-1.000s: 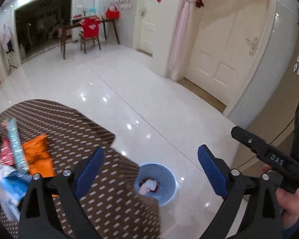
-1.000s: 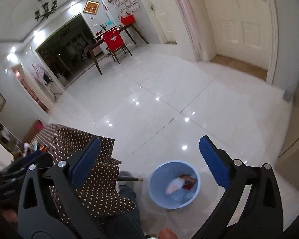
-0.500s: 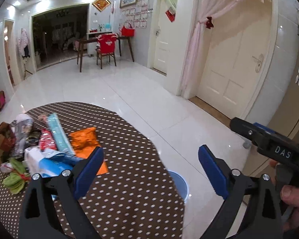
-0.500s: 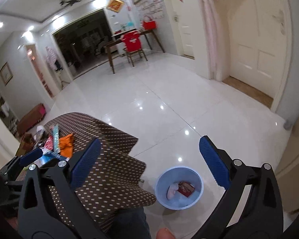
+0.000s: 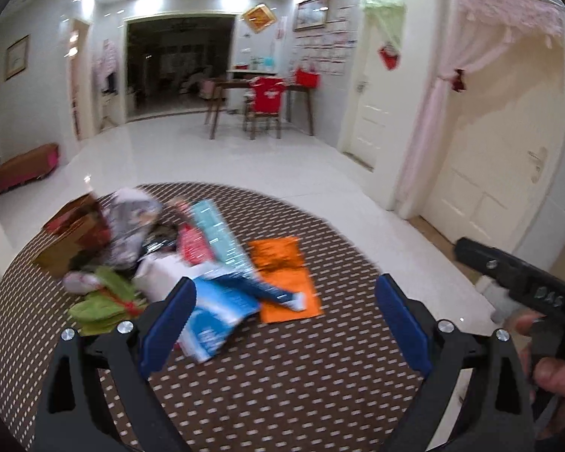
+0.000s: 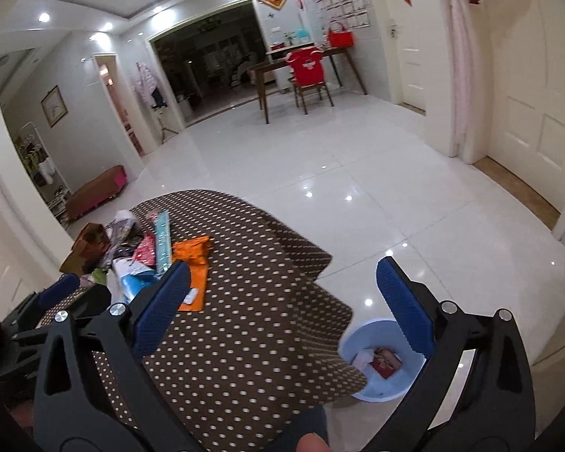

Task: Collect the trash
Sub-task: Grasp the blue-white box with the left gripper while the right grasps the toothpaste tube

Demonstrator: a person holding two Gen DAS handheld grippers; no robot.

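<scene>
Trash (image 5: 207, 263) is seen heaped on a round table (image 5: 282, 376) covered in a brown dotted cloth, toward its left and far side. Nearest the left-wrist camera, the left gripper (image 5: 284, 324) is held over the table with its blue-padded jaws spread wide and nothing between them. The left-wrist view is blurred. Just beyond its left pad, a blue and white packet (image 5: 214, 316) is found, with an orange wrapper (image 5: 286, 278) beside it. Farther back, a red packet (image 5: 194, 246), a long pale blue packet (image 5: 218, 237), green wrappers (image 5: 101, 301), a brown paper bag (image 5: 71, 237) and a grey crumpled bag (image 5: 132, 222) are piled together.

In the right-wrist view, the right gripper (image 6: 282, 305) is likewise held wide apart and empty, above the table's near right edge. On the floor just beside that edge, a pale blue bin (image 6: 380, 365) is seen, with a white scrap and a red wrapper (image 6: 386, 361) already lying inside.

The task is judged to be at an early stage: two pieces appear to be binned, while most of the pile is left on the table, untouched. Beyond, a glossy white floor (image 6: 320, 173) and a distant desk with a red-covered chair (image 6: 309, 75) are shown.
</scene>
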